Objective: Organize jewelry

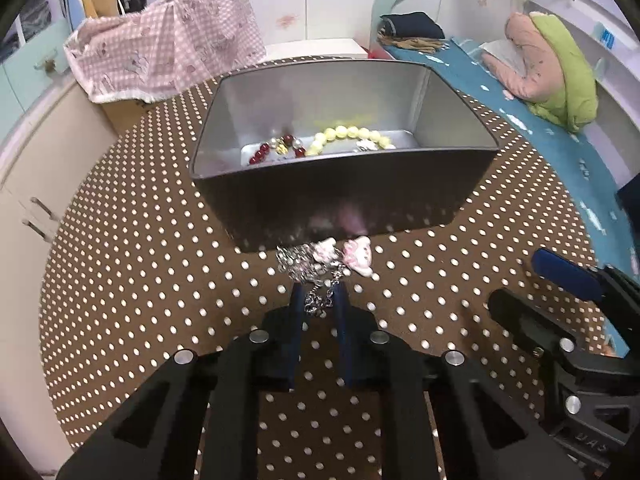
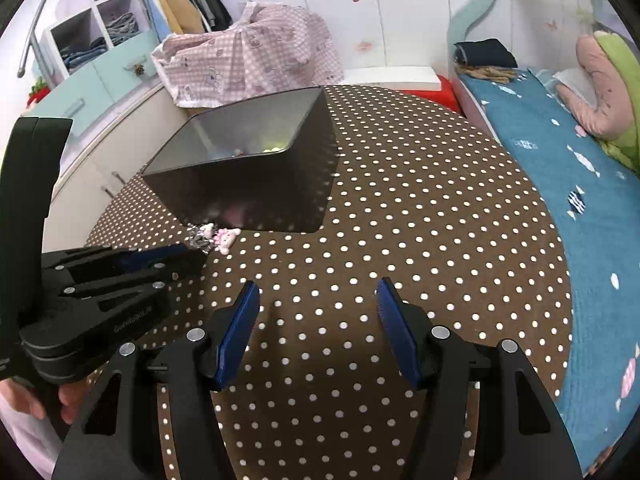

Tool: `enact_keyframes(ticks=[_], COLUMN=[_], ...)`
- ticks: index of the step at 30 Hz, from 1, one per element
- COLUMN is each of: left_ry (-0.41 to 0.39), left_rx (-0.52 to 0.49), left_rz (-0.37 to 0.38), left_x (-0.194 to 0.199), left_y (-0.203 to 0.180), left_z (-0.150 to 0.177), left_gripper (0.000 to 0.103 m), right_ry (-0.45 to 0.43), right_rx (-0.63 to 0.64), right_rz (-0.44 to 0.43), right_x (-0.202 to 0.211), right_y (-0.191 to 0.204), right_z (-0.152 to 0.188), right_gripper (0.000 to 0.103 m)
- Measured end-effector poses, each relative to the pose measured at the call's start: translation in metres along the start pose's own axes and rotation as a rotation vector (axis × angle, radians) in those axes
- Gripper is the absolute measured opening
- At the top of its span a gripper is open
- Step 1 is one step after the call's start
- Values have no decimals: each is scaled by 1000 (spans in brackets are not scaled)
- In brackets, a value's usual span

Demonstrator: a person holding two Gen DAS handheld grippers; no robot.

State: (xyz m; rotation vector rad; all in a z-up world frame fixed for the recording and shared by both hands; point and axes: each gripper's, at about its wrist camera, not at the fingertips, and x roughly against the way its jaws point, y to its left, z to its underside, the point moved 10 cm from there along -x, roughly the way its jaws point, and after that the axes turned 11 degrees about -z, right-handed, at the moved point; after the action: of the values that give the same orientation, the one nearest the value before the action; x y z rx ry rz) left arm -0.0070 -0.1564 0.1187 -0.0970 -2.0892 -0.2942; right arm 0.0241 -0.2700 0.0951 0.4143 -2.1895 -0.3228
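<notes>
Nearest the tin (image 1: 344,196), on its near side: left gripper (image 1: 318,292) pinched nearly shut on a silver chain (image 1: 316,300), links bunched between the blue pads, pink charms (image 1: 358,258) lying on the dotted cloth (image 1: 160,280) just against the tin's dark front wall. Off to the right of the tin and well short of it: right gripper (image 2: 318,312), jaws about half open over bare cloth, holding nothing. Inside the tin, on the floor: a yellow bead bracelet (image 1: 344,136) and a red bead string (image 1: 276,150), already stowed. Likely step – lift the chain over the rim and drop it in. Risks from here: grip looks to be on a few links only, so the chain could slide out as it rises; trailing charms could catch the tin's front edge, nudging the tin or pulling the chain loose; a low swing could spill it outside – a loose loop could also tangle with the beads on landing.
</notes>
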Motion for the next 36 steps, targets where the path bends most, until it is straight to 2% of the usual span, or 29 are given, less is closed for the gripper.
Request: enact_keyframes(ticks=[9,14,17,26,27,29,30,31,32,36], left_ry=[-35,-31,-27,29,37,28,24,17,11,0], left_rx=[60,107,125,180,181,182,179,174,171,145], left_rz=[51,71,79,62,61,71,71,69,72,71], left_x=[26,30,31,18,16,19,20,21,22,20], left_y=[31,53,64,108,111,114,114,113,112,103], left_z=[5,10,18,58,62,67,67,67,66,62], left_gripper=[14,14,14,16,17,27,34,47,51,54], right_ry=[18,37,64,97,98,100,101,102,102,105], right_rx=[56,96,120,128,128,122,122,121,117,112], right_rz=[-63,-79,-66,-26,-23,-18,-14,-8,-1,9], right_x=[-10,-26,-38,-55,-55,-56,-55,-55,-55,-54], right_y=[36,61,69,70,69,69,68,67,67,63], right_z=[-12,-19,-18,-20,-19,-19,-18,-18,-18,-17], right_gripper=[59,50,46,44,44,45,44,44,44,44])
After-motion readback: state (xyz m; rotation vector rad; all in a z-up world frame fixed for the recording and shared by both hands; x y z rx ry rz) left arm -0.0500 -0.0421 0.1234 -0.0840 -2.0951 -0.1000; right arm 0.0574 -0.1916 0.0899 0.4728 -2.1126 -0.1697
